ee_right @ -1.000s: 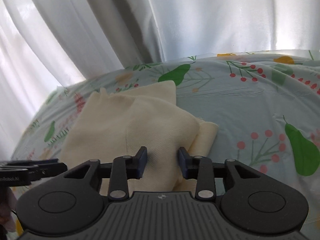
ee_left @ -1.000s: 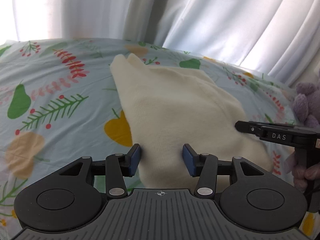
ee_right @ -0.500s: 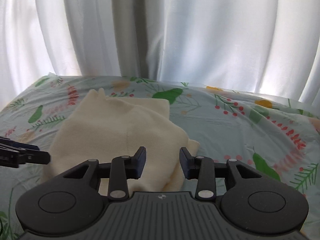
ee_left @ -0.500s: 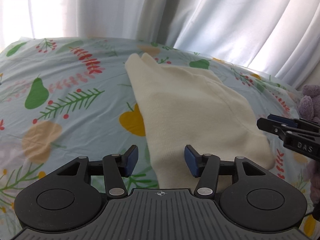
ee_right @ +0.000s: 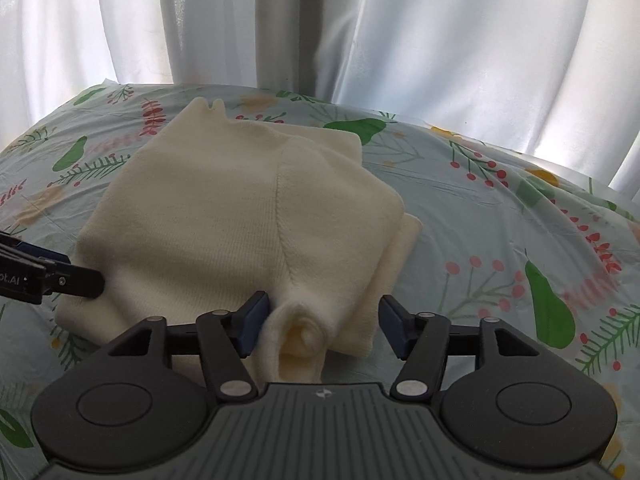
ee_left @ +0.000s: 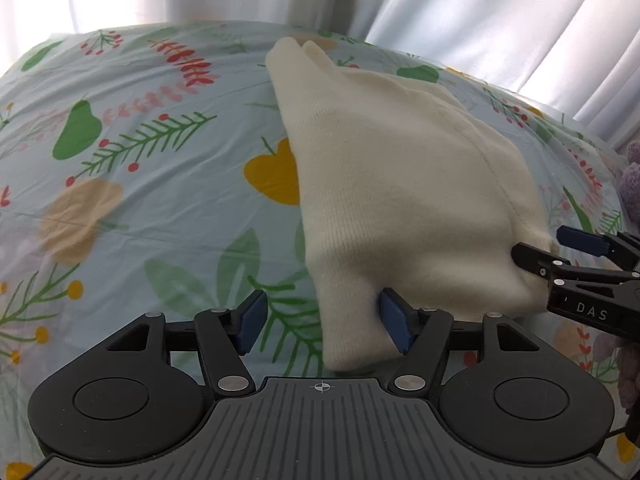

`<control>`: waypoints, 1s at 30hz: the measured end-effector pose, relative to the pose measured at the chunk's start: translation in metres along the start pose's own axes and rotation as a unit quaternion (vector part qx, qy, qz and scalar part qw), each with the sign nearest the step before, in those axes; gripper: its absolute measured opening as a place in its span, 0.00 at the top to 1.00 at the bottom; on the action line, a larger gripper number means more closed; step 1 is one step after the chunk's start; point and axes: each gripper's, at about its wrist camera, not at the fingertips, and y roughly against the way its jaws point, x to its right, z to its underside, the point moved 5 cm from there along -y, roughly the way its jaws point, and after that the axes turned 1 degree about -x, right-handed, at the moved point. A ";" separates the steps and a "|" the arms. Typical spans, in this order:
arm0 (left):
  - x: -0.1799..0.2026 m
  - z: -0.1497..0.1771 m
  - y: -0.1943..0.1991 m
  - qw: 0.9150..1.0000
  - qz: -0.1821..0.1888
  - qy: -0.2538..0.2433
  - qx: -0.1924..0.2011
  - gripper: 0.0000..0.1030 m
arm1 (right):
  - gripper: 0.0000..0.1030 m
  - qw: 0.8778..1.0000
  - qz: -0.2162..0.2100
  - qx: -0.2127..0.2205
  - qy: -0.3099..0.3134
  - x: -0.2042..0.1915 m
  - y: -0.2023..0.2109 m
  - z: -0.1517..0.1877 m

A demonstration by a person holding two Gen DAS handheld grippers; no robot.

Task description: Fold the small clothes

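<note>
Both wrist views look low and close across the bedsheet (ee_left: 160,200), sharing the cream garment (ee_right: 224,216).

R gripper (ee_right: 321,322) open at folded cream garment (ee_right: 248,224) edge.

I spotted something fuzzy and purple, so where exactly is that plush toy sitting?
The purple plush toy peeks in at the far right edge of the left wrist view, on the floral bedsheet, beyond the right gripper and the cream knitted garment.

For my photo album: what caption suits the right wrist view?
Open right gripper over a folded cream sweater on a floral bedsheet.
</note>
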 end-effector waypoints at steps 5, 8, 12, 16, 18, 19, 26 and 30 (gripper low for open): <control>0.010 0.026 0.018 0.999 -0.033 0.002 0.000 0.28 | 0.25 0.998 -0.005 -0.060 0.022 -0.008 0.022 0.026; 0.020 0.050 0.023 0.999 -0.030 0.001 -0.017 0.26 | 0.23 0.991 -0.060 -0.117 -0.002 -0.015 0.036 0.055; 0.027 0.072 0.030 0.998 -0.042 -0.003 -0.036 0.22 | 0.19 0.983 -0.084 -0.152 -0.054 -0.019 0.051 0.085; 0.028 0.077 0.037 0.997 -0.066 -0.006 -0.036 0.19 | 0.10 0.985 -0.064 -0.142 -0.071 -0.021 0.063 0.086; 0.028 0.076 0.039 0.997 -0.071 -0.004 -0.035 0.17 | 0.04 0.989 -0.053 -0.118 -0.067 -0.021 0.069 0.080; 0.027 0.075 0.041 0.997 -0.071 -0.002 -0.033 0.16 | 0.04 0.991 -0.047 -0.104 -0.064 -0.023 0.073 0.075; 0.026 0.063 0.049 0.995 -0.092 0.011 -0.027 0.14 | 0.04 0.997 -0.040 -0.059 -0.026 -0.034 0.084 0.047; 0.025 0.054 0.055 0.995 -0.095 0.021 -0.015 0.10 | 0.04 0.997 -0.027 -0.073 -0.015 -0.039 0.083 0.036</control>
